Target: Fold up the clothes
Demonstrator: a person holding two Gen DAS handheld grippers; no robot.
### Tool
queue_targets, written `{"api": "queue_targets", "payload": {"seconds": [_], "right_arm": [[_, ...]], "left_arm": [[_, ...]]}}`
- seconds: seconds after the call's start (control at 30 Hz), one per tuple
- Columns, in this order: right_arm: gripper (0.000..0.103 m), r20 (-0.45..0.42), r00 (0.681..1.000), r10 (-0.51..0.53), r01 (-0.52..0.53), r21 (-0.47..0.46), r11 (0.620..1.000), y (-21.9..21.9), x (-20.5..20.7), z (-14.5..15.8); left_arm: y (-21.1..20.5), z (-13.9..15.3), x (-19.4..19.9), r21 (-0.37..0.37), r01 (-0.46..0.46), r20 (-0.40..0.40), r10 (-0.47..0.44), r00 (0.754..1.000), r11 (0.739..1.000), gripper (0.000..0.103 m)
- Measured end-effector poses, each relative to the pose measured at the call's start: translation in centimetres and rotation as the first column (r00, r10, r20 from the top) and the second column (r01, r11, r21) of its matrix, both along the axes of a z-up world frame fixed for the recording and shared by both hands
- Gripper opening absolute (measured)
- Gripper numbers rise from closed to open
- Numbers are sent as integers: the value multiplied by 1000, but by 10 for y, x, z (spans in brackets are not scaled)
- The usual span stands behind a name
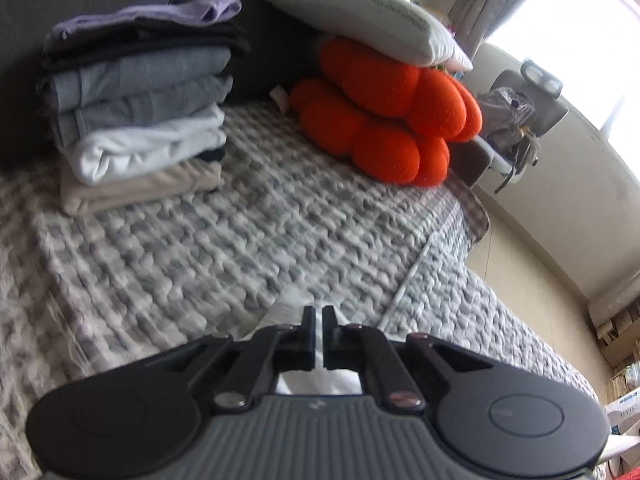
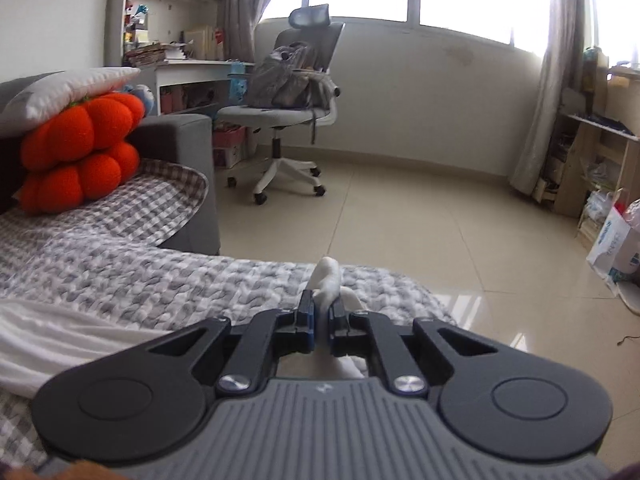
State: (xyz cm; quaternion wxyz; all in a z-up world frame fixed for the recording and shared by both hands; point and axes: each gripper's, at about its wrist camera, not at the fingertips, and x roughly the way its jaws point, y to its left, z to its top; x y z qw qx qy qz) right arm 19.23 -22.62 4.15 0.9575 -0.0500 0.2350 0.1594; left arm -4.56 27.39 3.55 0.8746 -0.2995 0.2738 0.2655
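White garment (image 2: 327,280) pinched by both hand-held grippers

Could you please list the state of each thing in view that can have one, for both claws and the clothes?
Left claw: shut on white garment.
Right claw: shut on the same white garment, bunched between its fingers.
Stack of clothes: folded, piled on the checked blanket.
Orange cushions: stacked, grey pillow resting on top.
Office chair: holding a bag.
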Motion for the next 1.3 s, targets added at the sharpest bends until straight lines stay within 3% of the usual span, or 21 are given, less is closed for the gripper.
{"api": "queue_targets", "payload": {"seconds": [0.03,0.17,0.27,0.33,0.4,0.5,0.57,0.6,0.63,0.7,0.93,1.1,1.3], "right_arm": [[6,1,1000,2,-2,10,1000,-1,-3,2],[6,1,1000,-28,28,43,999,-16,-9,10],[7,-13,999,-46,47,60,997,-26,-10,10],[6,-23,998,-51,52,67,996,-30,-10,10],[6,-35,998,-48,50,50,998,-29,-9,6],[7,-92,995,-34,34,4,999,-21,-1,-8],[7,-129,991,-29,24,-38,999,-14,4,-20],[7,-132,991,-31,24,-58,998,-12,4,-24],[7,-134,990,-34,24,-73,997,-10,5,-27],[7,-120,992,-38,31,-68,997,-11,4,-26],[7,-46,998,-39,39,7,999,-19,-2,-13],[7,-30,999,-19,21,78,997,-27,-5,-8],[7,-48,999,1,5,118,993,-42,-14,-9]], "left_arm": [[1,-2,2,-4,0,-10,0,1000,1000,6],[6,-15,19,-16,-2,-45,1,999,1000,34],[11,-25,32,-25,-3,-71,2,997,1000,37],[14,-31,41,-31,-5,-88,2,996,1000,45],[17,-38,49,-37,-6,-106,2,994,999,62],[21,-47,62,-46,-8,-132,2,991,999,70],[24,-53,71,-51,-10,-149,2,989,999,65],[25,-55,73,-52,-10,-153,2,988,999,37],[25,-53,71,-47,-8,-149,1,989,999,20],[24,-48,68,-36,-5,-141,0,990,999,7],[9,-9,29,0,-26,-6,26,1000,1000,6],[-2,4,-1,75,-10,24,8,1000,997,6],[-8,8,-36,10,11,100,-12,995,1000,6]]}}
